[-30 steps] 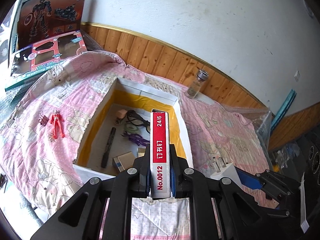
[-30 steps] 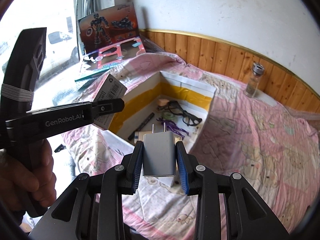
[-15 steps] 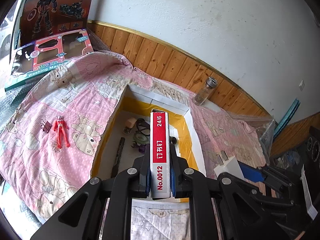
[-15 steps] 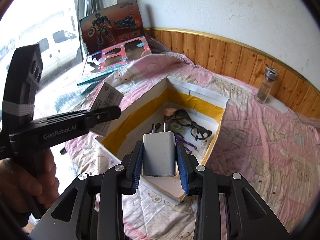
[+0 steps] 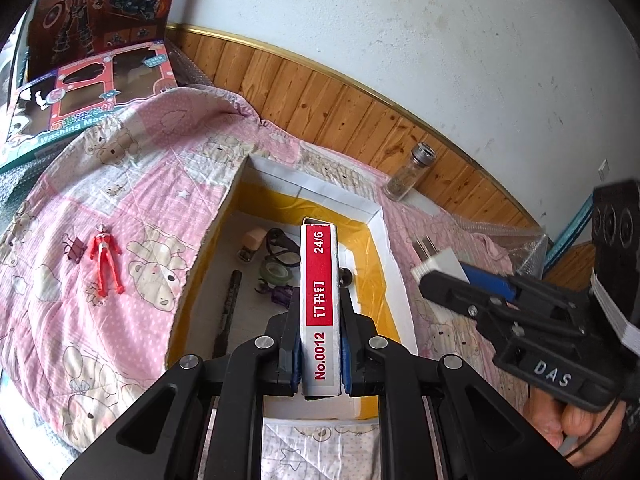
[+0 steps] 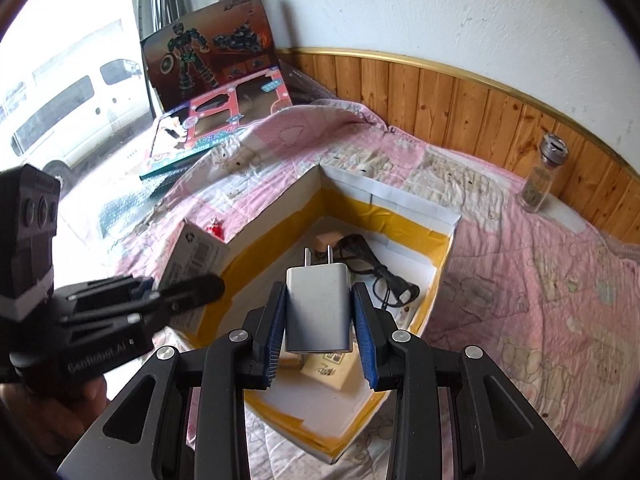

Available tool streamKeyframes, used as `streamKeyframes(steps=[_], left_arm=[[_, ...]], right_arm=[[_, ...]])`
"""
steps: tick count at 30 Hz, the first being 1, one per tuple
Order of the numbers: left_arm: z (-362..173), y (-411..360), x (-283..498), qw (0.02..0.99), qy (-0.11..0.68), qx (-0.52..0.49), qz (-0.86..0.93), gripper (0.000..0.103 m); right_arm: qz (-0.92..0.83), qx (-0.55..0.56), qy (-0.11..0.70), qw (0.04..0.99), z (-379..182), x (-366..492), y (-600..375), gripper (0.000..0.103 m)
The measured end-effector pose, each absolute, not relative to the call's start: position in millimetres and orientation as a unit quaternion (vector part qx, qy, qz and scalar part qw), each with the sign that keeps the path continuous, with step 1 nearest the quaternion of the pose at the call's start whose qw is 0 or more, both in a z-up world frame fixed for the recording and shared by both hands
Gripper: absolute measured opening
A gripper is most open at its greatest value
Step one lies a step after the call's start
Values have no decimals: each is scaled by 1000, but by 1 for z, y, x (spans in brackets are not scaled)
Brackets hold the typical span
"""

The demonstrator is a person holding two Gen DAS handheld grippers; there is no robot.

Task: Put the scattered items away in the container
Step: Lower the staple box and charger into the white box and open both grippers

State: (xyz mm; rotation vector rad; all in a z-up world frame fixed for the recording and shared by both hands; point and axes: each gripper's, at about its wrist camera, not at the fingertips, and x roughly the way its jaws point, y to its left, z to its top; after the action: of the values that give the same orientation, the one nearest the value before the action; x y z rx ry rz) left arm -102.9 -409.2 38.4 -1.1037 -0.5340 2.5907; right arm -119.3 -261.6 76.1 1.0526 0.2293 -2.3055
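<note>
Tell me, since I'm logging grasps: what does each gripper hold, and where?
Left gripper: staple box, clamped near its lower end. Right gripper: white plug adapter, clamped by its sides.

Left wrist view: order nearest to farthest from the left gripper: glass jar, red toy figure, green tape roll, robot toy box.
1. Green tape roll: in the box, just ahead of the left gripper.
2. Red toy figure: on the quilt, left of the box.
3. Glass jar: by the wood panelling, ahead and right.
4. Robot toy box: propped against the wall, far left.
</note>
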Motion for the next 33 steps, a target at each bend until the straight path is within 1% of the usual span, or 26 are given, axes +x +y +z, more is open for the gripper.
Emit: streamKeyframes(steps=[8, 14, 26, 33], left_arm=[[29, -395, -120, 150, -175, -401, 887, 15], [18, -389, -134, 139, -153, -423, 882, 15], [-3, -372, -159, 109, -86, -456, 879, 15], [-3, -366, -169, 112, -78, -458, 878, 15]], right_arm=[[-857, 411, 79, 299, 72, -157, -269, 34], [-848, 427, 79, 303, 62, -183, -273, 34], [-828, 458, 109, 305, 30, -228, -289, 34], [-820, 472, 124, 300, 16, -250, -295, 34]])
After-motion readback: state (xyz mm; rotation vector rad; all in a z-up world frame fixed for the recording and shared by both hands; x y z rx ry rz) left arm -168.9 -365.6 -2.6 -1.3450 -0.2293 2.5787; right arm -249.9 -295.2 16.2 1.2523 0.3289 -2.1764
